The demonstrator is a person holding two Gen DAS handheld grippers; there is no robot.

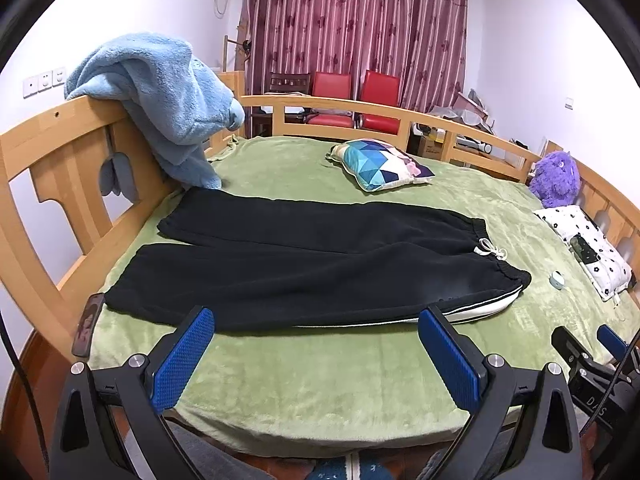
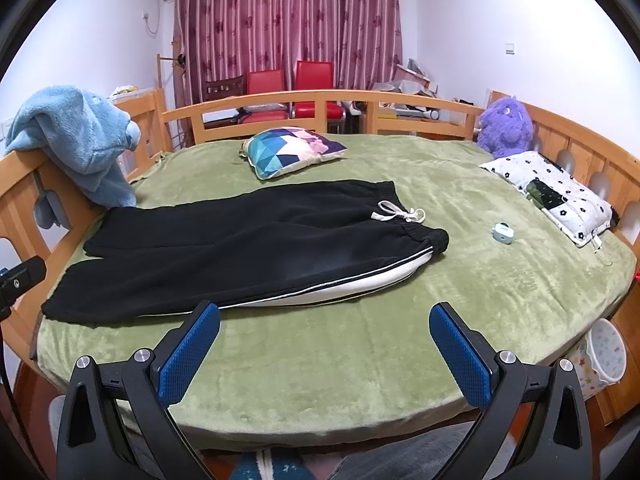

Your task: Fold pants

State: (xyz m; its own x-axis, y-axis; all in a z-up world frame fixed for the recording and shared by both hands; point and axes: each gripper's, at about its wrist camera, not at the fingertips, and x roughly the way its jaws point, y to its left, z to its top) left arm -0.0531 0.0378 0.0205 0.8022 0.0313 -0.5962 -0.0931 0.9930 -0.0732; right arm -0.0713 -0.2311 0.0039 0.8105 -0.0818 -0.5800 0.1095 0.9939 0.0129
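Note:
Black pants (image 1: 304, 268) with a white side stripe and a white drawstring (image 1: 490, 249) lie flat on the green bed cover (image 1: 320, 380), waistband to the right, leg cuffs to the left. They also show in the right wrist view (image 2: 240, 248). My left gripper (image 1: 316, 316) is open and empty, hovering at the pants' near edge. My right gripper (image 2: 325, 312) is open and empty, just in front of the striped side. The right gripper's body shows at the left view's right edge (image 1: 588, 364).
A patterned pillow (image 1: 380, 164) lies beyond the pants. A blue blanket (image 1: 168, 96) hangs on the wooden bed frame (image 1: 48, 136). A purple plush (image 2: 506, 126), a floral pillow (image 2: 556, 196) and a small teal case (image 2: 503, 233) sit at right. A phone (image 1: 86, 328) rests at the left edge.

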